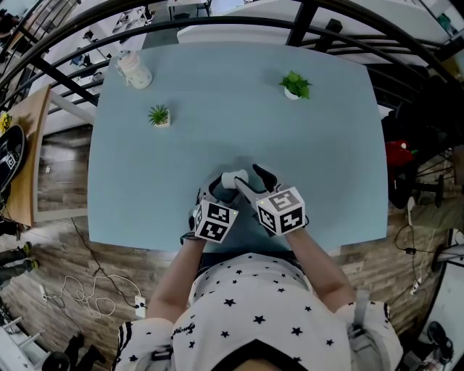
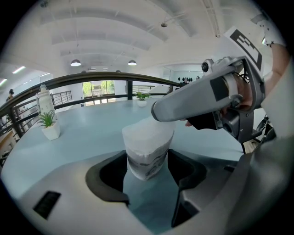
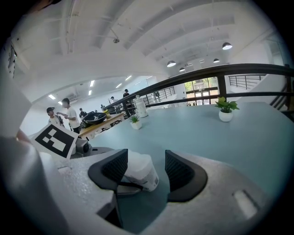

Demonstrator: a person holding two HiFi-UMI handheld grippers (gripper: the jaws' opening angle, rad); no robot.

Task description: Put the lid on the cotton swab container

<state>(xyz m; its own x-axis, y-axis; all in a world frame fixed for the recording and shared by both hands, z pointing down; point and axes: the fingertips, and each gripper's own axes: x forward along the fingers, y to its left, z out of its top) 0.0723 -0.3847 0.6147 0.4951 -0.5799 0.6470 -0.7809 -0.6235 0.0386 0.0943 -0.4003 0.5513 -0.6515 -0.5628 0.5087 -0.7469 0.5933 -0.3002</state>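
The cotton swab container [image 1: 235, 177] is a small clear tub with a printed label and a frosted white lid [image 2: 148, 132] on top. It stands near the table's front edge between my two grippers. My left gripper [image 1: 217, 186] has its jaws against both sides of the container [image 2: 146, 161]. My right gripper [image 1: 254, 182] is open around the container [image 3: 138, 170]; the tub is next to its left jaw, with a gap on the right. One grey finger [image 2: 193, 102] of the right gripper reaches across just over the lid.
On the blue-grey table [image 1: 326, 159] stand two small potted plants [image 1: 159, 115] [image 1: 295, 85] and a white bottle [image 1: 135, 71] at the far left corner. A black railing [image 1: 239, 22] runs behind the table. People stand far off [image 3: 69, 117].
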